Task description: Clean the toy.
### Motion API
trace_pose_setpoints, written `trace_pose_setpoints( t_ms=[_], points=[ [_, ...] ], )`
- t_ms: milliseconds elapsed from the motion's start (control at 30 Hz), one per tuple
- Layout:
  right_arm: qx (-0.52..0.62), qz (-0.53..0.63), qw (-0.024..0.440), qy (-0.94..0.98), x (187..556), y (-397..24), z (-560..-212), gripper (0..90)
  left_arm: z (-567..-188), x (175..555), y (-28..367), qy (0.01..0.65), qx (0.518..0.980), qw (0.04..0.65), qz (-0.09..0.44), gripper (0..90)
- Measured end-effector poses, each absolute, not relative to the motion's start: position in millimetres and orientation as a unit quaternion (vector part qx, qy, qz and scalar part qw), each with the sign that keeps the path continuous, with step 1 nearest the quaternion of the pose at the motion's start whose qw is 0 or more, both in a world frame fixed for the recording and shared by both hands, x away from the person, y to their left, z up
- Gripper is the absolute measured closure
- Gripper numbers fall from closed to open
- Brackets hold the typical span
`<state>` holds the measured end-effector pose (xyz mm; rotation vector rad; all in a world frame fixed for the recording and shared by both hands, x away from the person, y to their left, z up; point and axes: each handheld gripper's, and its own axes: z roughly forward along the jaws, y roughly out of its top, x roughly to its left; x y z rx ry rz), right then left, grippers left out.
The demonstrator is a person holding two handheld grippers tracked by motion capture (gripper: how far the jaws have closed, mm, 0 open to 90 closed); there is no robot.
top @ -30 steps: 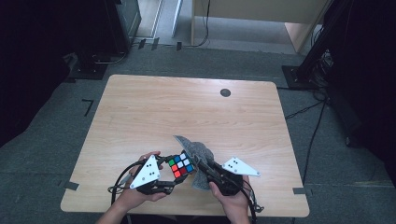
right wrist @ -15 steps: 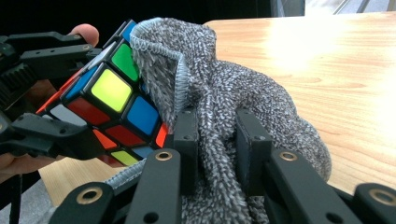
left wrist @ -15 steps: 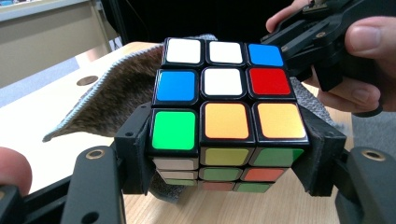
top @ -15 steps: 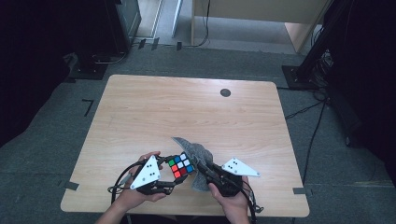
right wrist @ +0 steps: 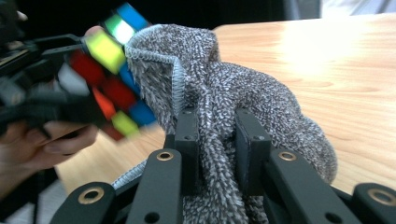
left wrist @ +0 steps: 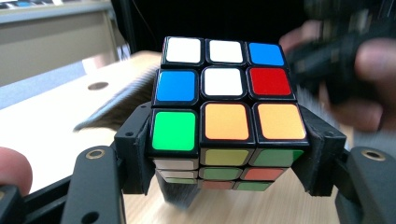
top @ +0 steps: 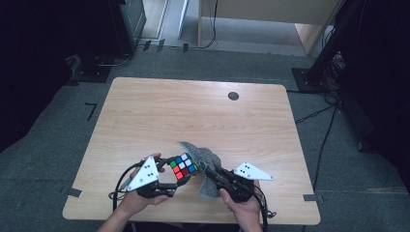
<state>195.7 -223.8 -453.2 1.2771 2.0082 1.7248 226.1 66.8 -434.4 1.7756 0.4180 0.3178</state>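
A scrambled puzzle cube [top: 183, 166] with coloured stickers is held just above the near edge of the wooden table [top: 193, 116]. My left gripper [top: 170, 175] is shut on the cube [left wrist: 224, 112], its jaws clamping the lower left and right sides. My right gripper [top: 212, 173] is shut on a grey fluffy cloth [top: 205, 162], bunched between its jaws. In the right gripper view the cloth [right wrist: 224, 107] presses against the side of the cube [right wrist: 112, 70].
A small dark round hole [top: 233, 95] marks the table's far right part. Cables trail from both grippers over the near edge. Dark stands and a cabinet stand on the floor beyond the table.
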Motion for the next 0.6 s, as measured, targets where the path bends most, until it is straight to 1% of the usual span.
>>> trace_pose_setpoints(
  t_ms=[33, 133, 267, 333, 400, 467, 600],
  points=[
    [0.431, 0.589, 0.095, 0.677, 196.2, -225.2, -454.1, 74.4, -432.4, 229.3, 72.5, 0.193, 0.754, 0.616, 0.125, 34.1],
    [0.407, 0.613, 0.088, 0.672, 194.8, -222.5, -453.8, 74.5, -431.7, 234.5, 79.4, 0.207, 0.739, 0.635, 0.093, 34.1],
    [0.376, 0.618, 0.097, 0.684, 189.4, -205.3, -453.7, 75.7, -431.8, 234.8, 78.3, 0.208, 0.734, 0.641, 0.077, 34.1],
    [0.362, 0.618, 0.091, 0.692, 188.4, -197.9, -457.2, 75.8, -431.3, 235.1, 78.5, 0.210, 0.727, 0.650, 0.065, 34.1],
    [0.347, 0.618, 0.082, 0.701, 187.3, -190.7, -460.2, 75.8, -430.7, 234.8, 78.1, 0.210, 0.725, 0.653, 0.060, 34.1],
    [0.332, 0.609, 0.083, 0.716, 185.1, -181.2, -462.8, 75.7, -430.6, 234.2, 77.5, 0.208, 0.727, 0.651, 0.063, 34.1],
    [0.316, 0.589, 0.101, 0.737, 182.3, -171.8, -464.9, 75.6, -431.5, 235.0, 78.5, 0.210, 0.729, 0.648, 0.064, 34.1]
  ],
)
